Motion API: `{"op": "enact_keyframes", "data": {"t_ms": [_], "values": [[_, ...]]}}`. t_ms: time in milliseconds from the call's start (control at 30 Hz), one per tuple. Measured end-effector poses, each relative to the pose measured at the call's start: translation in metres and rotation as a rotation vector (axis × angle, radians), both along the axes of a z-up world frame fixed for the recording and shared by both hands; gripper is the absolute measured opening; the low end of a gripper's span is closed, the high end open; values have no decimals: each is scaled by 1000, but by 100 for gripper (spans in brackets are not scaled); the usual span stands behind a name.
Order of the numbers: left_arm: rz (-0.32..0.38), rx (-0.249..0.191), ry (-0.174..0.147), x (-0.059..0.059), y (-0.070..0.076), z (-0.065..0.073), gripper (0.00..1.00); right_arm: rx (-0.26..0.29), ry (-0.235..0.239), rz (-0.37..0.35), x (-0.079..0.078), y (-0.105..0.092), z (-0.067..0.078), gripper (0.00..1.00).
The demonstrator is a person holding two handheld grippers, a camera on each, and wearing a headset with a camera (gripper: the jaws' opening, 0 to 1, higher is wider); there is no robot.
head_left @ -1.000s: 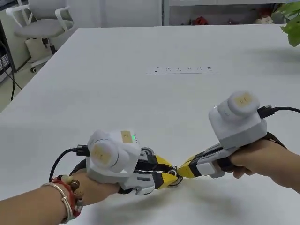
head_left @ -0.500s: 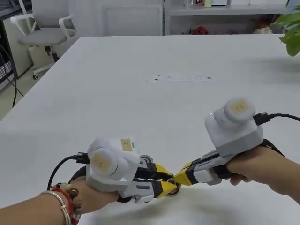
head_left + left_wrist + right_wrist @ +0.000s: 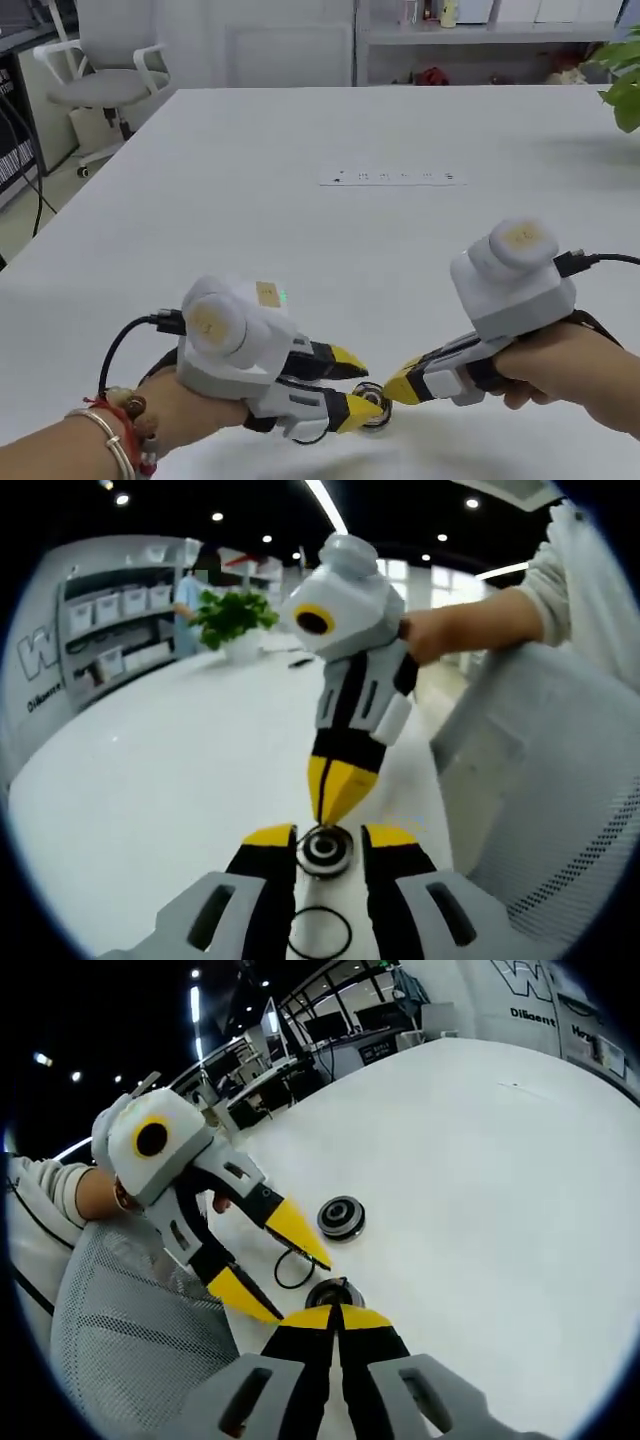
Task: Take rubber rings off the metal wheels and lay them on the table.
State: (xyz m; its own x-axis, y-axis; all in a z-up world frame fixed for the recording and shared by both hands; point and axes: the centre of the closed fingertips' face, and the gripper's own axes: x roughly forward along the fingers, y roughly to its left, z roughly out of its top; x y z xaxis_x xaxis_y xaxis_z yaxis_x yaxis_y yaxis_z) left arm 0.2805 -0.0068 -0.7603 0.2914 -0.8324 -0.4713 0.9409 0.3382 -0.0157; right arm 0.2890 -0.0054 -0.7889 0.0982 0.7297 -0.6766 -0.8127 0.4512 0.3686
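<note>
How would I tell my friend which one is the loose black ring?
On the white table, find the left gripper, jaws apart. The black ring lies flat between them, behind the metal wheel: a thin empty hoop, not a chunky shiny disc.

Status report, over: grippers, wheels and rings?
Left gripper open, jaws astride one metal wheel. Right gripper shut, nosed up to that wheel. One rubber ring loose on table; second wheel nearby. Nothing blocking.

wheel: shiny metal | ring: rubber | table: smooth, matt
</note>
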Motion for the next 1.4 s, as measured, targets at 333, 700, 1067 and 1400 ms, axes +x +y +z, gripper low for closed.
{"op": "enact_keyframes", "data": {"t_ms": [333, 700, 1067, 1400], "values": [[-30, -8, -84, -8, 7, 49, 57, 33, -8, 3, -3, 3, 13, 0], [22, -36, -83, -27, 33, 73, 81, 106, -34, 4, -3, 13, 34, 0], [151, -55, -66, -35, 73, 77, 96, 129, -42, 25, -12, 23, 37, 0], [233, -73, -40, -45, 97, 72, 97, 121, -38, 67, -21, 32, 29, 0]]}}
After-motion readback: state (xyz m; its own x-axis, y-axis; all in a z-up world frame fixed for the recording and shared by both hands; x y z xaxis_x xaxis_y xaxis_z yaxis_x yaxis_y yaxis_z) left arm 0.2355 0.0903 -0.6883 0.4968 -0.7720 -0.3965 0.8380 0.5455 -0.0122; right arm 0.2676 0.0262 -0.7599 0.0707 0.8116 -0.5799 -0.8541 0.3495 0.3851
